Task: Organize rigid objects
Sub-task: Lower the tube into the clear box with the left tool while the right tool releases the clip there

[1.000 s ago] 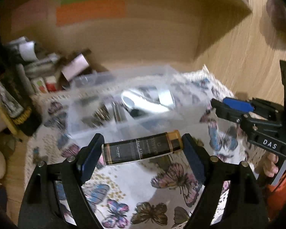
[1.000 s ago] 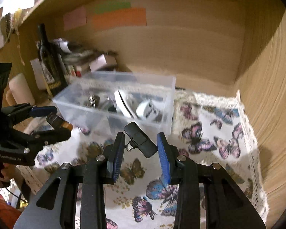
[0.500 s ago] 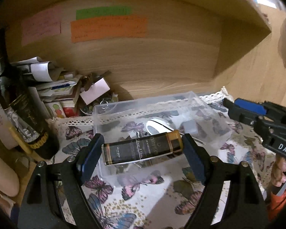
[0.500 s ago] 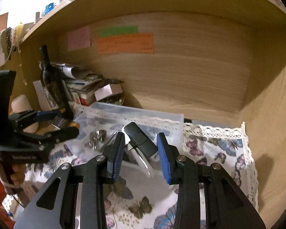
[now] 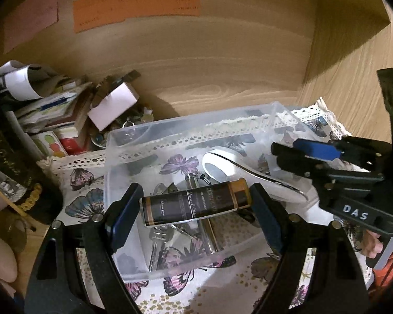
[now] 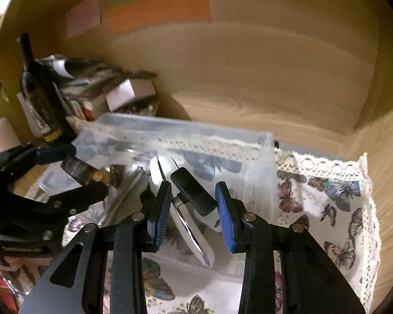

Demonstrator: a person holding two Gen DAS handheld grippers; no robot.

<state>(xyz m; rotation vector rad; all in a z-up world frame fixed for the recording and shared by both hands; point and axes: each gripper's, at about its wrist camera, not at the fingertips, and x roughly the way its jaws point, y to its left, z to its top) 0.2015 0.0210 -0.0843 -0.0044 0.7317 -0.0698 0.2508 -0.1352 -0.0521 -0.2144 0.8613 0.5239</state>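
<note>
My left gripper is shut on a small dark bottle with a gold cap, held crosswise above the clear plastic box. My right gripper is shut on a black USB adapter, also over the box. In the box lie a white shoehorn-like piece, keys and a metal lighter. The right gripper shows in the left wrist view. The left gripper with the bottle shows in the right wrist view.
The box stands on a butterfly-print cloth inside a wooden shelf niche. A dark wine bottle and a heap of papers and small boxes fill the back left. Wooden walls close the back and right.
Both grippers moved forward and down over the box; the box and its contents now fill more of both views. Both grips are unchanged.
</note>
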